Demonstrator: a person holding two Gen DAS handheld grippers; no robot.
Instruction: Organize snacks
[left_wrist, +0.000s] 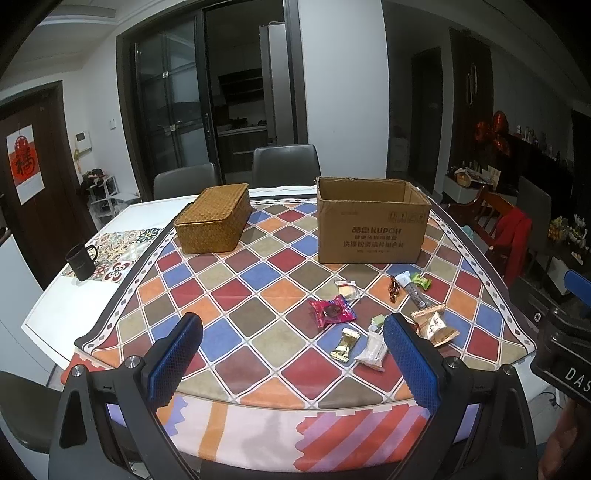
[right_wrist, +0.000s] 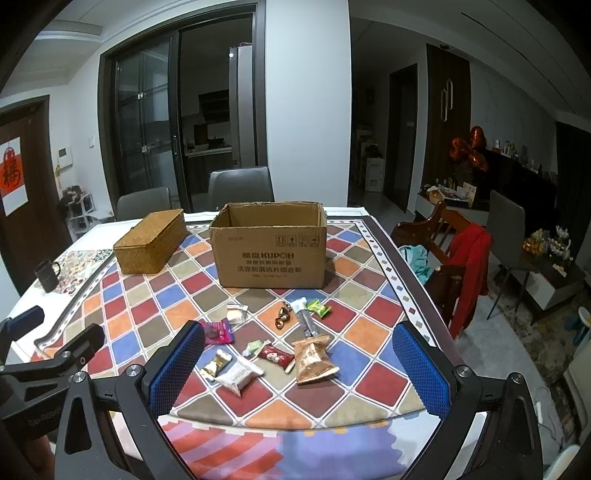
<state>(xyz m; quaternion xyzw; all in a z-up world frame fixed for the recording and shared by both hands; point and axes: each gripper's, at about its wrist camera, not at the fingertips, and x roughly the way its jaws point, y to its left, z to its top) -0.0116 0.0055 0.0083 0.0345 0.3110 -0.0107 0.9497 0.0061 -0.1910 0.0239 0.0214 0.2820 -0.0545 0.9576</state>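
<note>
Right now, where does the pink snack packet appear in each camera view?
Left wrist view: the pink snack packet lies right of centre, between the fingers.
Right wrist view: the packet lies left of centre, beside the left finger.
Shared landmark: the cardboard box behind it.

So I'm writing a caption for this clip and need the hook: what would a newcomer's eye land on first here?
Probably the bright diamond-patterned tablecloth covering the table, with a loose scatter of wrapped snacks near its front edge. Behind them stands an open cardboard box, and to its left a closed woven basket. Both the left gripper and the right gripper hover open in the foreground, holding nothing.
</note>
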